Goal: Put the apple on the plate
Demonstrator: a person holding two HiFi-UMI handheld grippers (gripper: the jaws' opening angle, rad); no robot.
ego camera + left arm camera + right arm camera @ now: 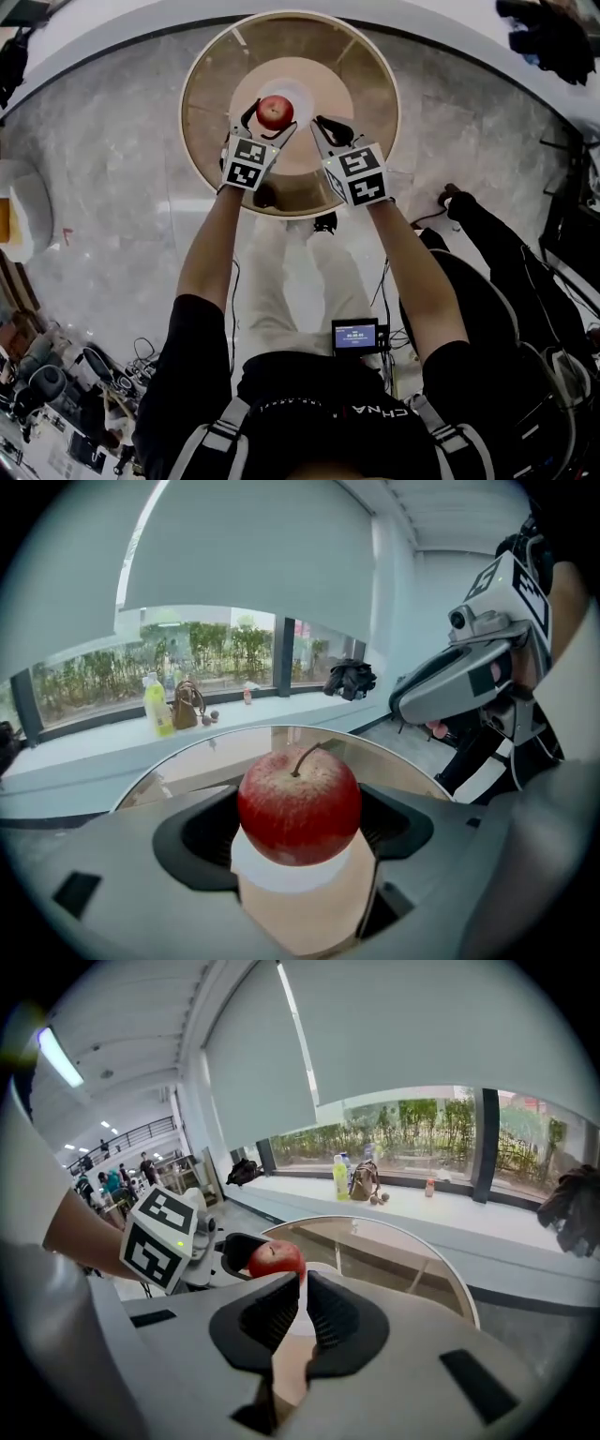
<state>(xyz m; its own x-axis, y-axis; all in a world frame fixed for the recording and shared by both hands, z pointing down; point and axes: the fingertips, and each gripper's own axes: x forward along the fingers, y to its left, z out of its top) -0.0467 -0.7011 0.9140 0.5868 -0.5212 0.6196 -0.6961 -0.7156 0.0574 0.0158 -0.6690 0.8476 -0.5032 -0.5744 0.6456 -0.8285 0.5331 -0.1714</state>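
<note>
A red apple (274, 112) (300, 803) sits between the jaws of my left gripper (267, 124) (300, 829), which is shut on it. It hangs just over a small white plate (298, 92) (281, 876) at the middle of the round glass table (370, 75); whether it touches the plate I cannot tell. My right gripper (323, 127) (305, 1302) hovers close on the right, over the table, jaws shut with nothing between them. The right gripper view also shows the apple (277, 1260) and the left gripper's marker cube (157, 1238).
The table's pale round base (323, 141) shows through the glass. A window sill behind holds a yellow bottle (157, 710), a brown bag (187, 705) and a black bundle (349, 679). Black gear (487, 234) and cables lie on the floor to the right.
</note>
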